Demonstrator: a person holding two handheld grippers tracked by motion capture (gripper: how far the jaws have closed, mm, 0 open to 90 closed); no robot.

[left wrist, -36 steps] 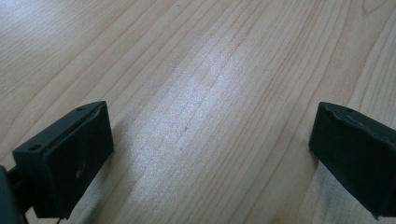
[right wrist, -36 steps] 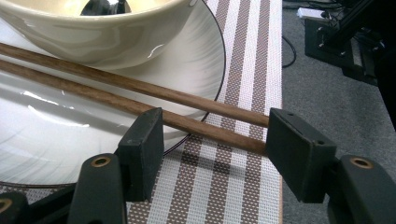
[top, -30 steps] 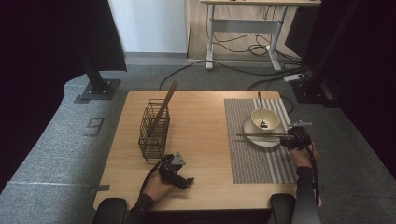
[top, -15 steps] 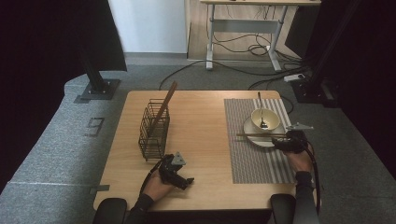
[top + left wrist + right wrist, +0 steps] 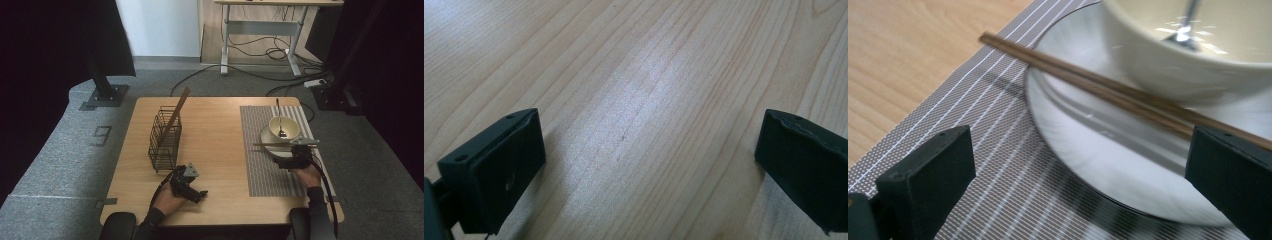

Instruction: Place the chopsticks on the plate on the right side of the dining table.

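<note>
My right gripper (image 5: 299, 159) sits on the mat (image 5: 260, 165) just short of the plate (image 5: 1083, 165), fingers (image 5: 928, 175) spread wide with nothing between them. Ahead of them the chopsticks (image 5: 1108, 90) lie across the plate's near rim, resting against the bowl (image 5: 1188, 55), so they bridge above the mat rather than lying flat. That is why I have come in low and level: I judge the raised span gives the fingers room to close around the sticks without scraping the plate. A spoon (image 5: 280, 117) stands in the bowl, out of the way.

My left gripper (image 5: 187, 182) is parked on the bare desk (image 5: 649, 75) near the front edge, fingers (image 5: 499, 170) likewise released and empty, well clear of the work.

The wire basket (image 5: 165, 140) stands on the left half of the desk with one stick (image 5: 177, 107) leaning in it, which looks like where the pair should go.
</note>
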